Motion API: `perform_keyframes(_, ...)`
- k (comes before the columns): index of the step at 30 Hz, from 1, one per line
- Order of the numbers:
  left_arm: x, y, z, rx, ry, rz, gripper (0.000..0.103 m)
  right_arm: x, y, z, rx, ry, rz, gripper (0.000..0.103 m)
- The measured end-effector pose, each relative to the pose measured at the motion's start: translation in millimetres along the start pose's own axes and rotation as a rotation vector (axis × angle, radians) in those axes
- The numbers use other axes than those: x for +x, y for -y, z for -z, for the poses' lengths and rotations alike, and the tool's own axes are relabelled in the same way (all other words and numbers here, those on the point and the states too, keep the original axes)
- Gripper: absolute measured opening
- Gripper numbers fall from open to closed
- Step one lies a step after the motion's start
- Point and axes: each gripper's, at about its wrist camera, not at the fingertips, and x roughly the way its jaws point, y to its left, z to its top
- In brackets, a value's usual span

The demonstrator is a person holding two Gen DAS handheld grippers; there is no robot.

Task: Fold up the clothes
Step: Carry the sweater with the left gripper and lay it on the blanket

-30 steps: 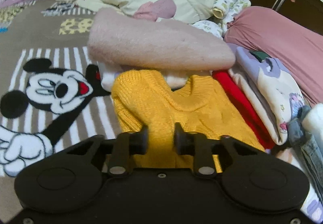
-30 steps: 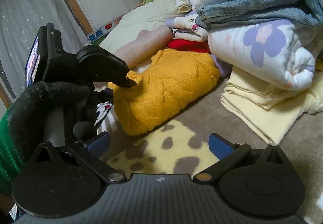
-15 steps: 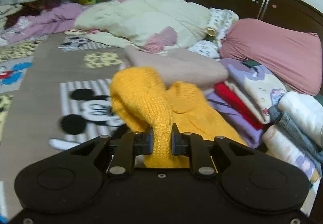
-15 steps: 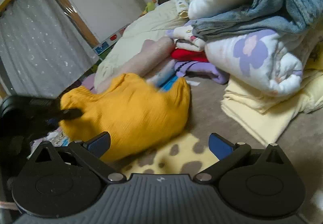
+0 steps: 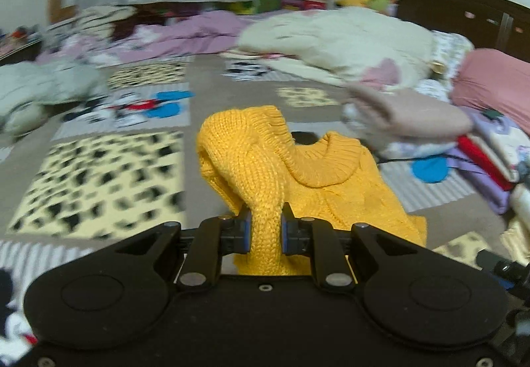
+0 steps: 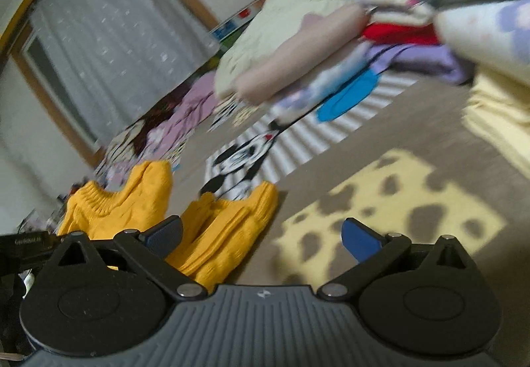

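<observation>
Left wrist view: we list a cartoon-print blanket (image 5: 205, 92) covering the bed, a yellow knit sweater (image 5: 298, 175) lifted above it, our left tool (image 5: 265, 229) pinching a sweater fold; our right tool (image 6: 261, 236) spread, empty.

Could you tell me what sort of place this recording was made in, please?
Most likely a bedroom at home: a dark wooden headboard, a cartoon-print blanket spread across the surface, heaps of bedding and folded clothes, and a curtained window.
</observation>
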Motion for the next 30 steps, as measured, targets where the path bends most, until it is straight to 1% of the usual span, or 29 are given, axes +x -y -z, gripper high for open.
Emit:
perform_keyframes(2,-10,-17,10,-0.008,-0.005,-0.025,0.014,4,-11,5,-0.011,-0.019,-0.026,0.101)
perform_keyframes(3,-16,-24,16,-0.007,-0.008,-0.025,0.014,5,-16,7,-0.016,-0.025,-0.038,0.100)
perform_keyframes(5,-27,-32,30,0.004,-0.013,-0.015,0.014,7,-26,11,-0.026,-0.043,-0.076,0.094)
perform_keyframes(8,-44,-34,52,0.022,-0.018,0.001,0.014,12,-42,17,-0.048,-0.077,-0.154,0.088)
perform_keyframes(10,-55,-33,66,0.018,-0.016,0.014,0.014,15,-52,22,-0.056,-0.109,-0.215,0.079)
perform_keyframes(12,-67,-32,78,0.013,-0.002,0.034,0.014,16,-64,27,-0.069,-0.137,-0.274,0.077)
perform_keyframes(15,-84,-31,93,0.025,0.013,0.055,0.014,17,-77,34,-0.068,-0.171,-0.357,0.075)
perform_keyframes(21,-109,-26,122,0.101,0.025,0.076,0.013,19,-87,41,0.008,-0.281,-0.523,0.075)
perform_keyframes(23,-116,-24,131,0.125,0.027,0.082,0.013,21,-90,44,0.020,-0.329,-0.576,0.075)
perform_keyframes(25,-123,-21,142,0.164,0.034,0.082,0.014,17,-98,51,-0.005,-0.385,-0.624,0.076)
perform_keyframes(28,-130,-16,153,0.219,0.044,0.078,0.015,0,-104,57,-0.072,-0.415,-0.656,0.076)
perform_keyframes(30,-134,-18,161,0.224,0.042,0.084,0.016,-14,-97,56,-0.064,-0.423,-0.683,0.076)
